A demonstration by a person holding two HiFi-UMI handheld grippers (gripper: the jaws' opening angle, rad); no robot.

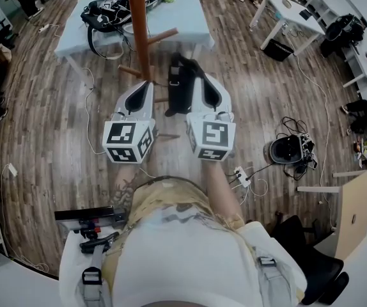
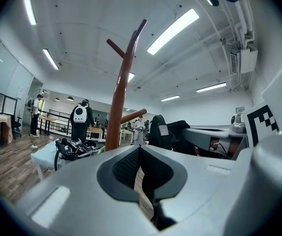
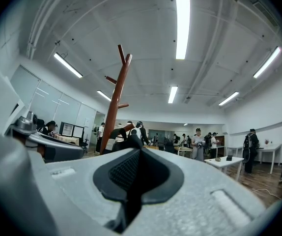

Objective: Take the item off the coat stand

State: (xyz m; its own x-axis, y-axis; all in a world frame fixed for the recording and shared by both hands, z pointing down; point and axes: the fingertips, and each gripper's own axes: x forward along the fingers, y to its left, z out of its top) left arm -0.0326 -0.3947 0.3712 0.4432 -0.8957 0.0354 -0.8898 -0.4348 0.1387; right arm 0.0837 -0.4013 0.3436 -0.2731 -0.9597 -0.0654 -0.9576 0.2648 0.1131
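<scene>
- While the black fabric item [image 1: 183, 88] still hangs at a low peg of the brown wooden coat stand [image 1: 140, 24], count the task as not yet done: by the look of it, the removal has not begun.
- Item, location: draped against the lower part of the stand, between your two tools in the head view. A pale tag shows on it in the left gripper view.
- Left gripper [image 1: 146, 87]: jaws pressed together with nothing between them. The tip is just beside the pole and apart from the item.
- Right gripper [image 1: 204, 87]: jaws likewise together and empty. The tip is just beside the item's upper edge; you cannot tell from any view whether it touches the fabric.
- Done so far: both tools are close to the stand and pointed toward it. There is no grip on the item.
- Left to do, as judged: part the jaws of one tool, take hold of the fabric near the peg, lift it clear of the peg, and carry it away from the stand.
- Also present: a light blue table [image 1: 190, 18] beyond the stand, bearing black bags [image 1: 107, 11]. Neither belongs to the task.
</scene>
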